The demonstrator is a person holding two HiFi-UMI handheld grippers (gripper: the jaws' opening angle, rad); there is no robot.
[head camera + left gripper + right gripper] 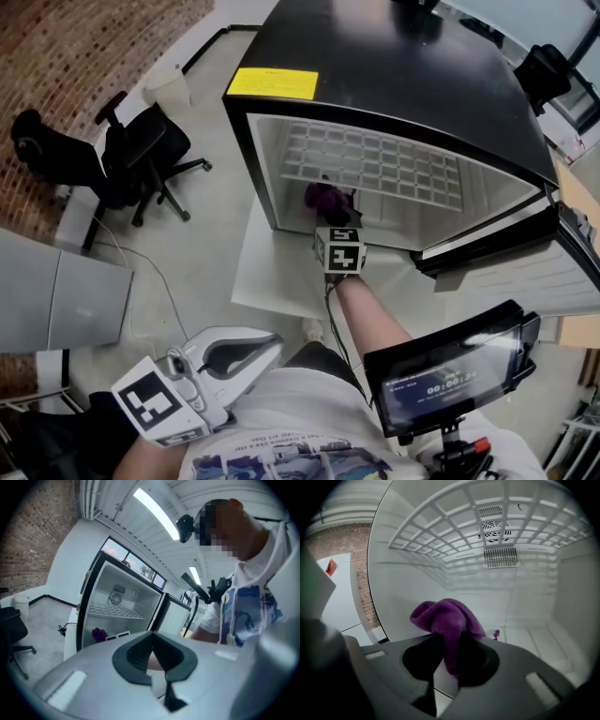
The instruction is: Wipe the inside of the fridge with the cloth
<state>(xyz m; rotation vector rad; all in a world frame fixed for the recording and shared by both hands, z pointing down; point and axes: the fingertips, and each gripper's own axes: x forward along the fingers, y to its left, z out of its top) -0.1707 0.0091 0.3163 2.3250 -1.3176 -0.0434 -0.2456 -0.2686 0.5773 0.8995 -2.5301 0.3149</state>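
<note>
One limp, soft purple cloth (449,618) is clamped at its bunched middle by the right gripper's (449,670) fingers; the left gripper's (157,670) fingers are together, empty.

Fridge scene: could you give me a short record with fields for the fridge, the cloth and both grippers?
fridge: door open, white inside, one wire shelf near the top
cloth: purple, bunched, inside the fridge below the wire shelf
right gripper: reaching into the fridge, jaws closed on the cloth
left gripper: outside the fridge, low, jaws together, holding nothing
</note>
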